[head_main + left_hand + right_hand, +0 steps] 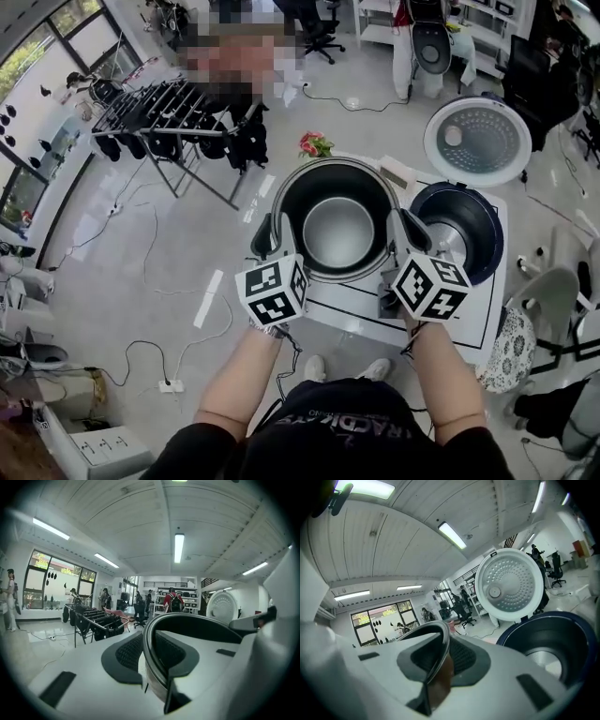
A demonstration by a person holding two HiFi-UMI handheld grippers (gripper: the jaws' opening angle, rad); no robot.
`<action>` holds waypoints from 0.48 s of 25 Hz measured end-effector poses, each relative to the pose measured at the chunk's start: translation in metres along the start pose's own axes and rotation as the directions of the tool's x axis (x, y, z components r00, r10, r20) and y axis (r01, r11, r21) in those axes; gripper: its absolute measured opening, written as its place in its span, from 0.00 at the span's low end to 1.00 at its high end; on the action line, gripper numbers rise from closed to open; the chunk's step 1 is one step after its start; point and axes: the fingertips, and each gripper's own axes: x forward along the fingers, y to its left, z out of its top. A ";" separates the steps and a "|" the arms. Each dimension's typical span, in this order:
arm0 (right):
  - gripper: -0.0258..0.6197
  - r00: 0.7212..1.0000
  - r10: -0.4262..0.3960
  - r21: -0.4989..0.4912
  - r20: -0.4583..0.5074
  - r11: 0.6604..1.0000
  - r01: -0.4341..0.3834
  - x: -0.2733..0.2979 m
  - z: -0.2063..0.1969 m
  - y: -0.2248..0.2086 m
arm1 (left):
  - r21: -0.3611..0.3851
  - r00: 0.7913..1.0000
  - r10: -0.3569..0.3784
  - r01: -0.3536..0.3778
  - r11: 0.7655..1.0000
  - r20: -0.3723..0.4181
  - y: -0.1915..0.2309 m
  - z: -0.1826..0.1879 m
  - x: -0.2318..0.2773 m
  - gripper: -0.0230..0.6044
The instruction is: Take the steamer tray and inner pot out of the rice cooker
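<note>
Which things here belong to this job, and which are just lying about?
Job: inner pot, gripped at its rim by left hand-held gripper and right hand-held gripper; rice cooker, its lid open.
Lying about: flowers, drying rack, power strip.

Table (466, 317) partly behind inner pot (337, 234)

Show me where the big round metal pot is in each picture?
Head view: the dark round metal inner pot sits in the middle.
Left gripper view: its rim arcs through the centre, low.
Right gripper view: its rim and wall stand low, left of centre.
Shared landmark: the round white holed lid, seen in all three.
</note>
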 end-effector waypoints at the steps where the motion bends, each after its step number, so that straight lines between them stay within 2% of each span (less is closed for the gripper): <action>1: 0.13 1.000 -0.004 0.002 -0.012 1.000 0.004 0.004 -0.009 0.004 | -0.002 1.000 0.002 -0.002 1.000 -0.012 0.009 -0.006 0.001 0.17; 5: 0.13 0.998 -0.037 0.009 -0.059 0.999 0.037 0.016 -0.045 0.008 | -0.010 0.998 -0.011 0.010 1.000 -0.061 0.031 -0.034 0.007 0.17; 12: 0.13 0.987 -0.104 0.019 -0.120 0.994 0.107 0.019 -0.093 -0.010 | -0.007 0.987 -0.044 0.044 0.999 -0.152 0.039 -0.083 0.021 0.17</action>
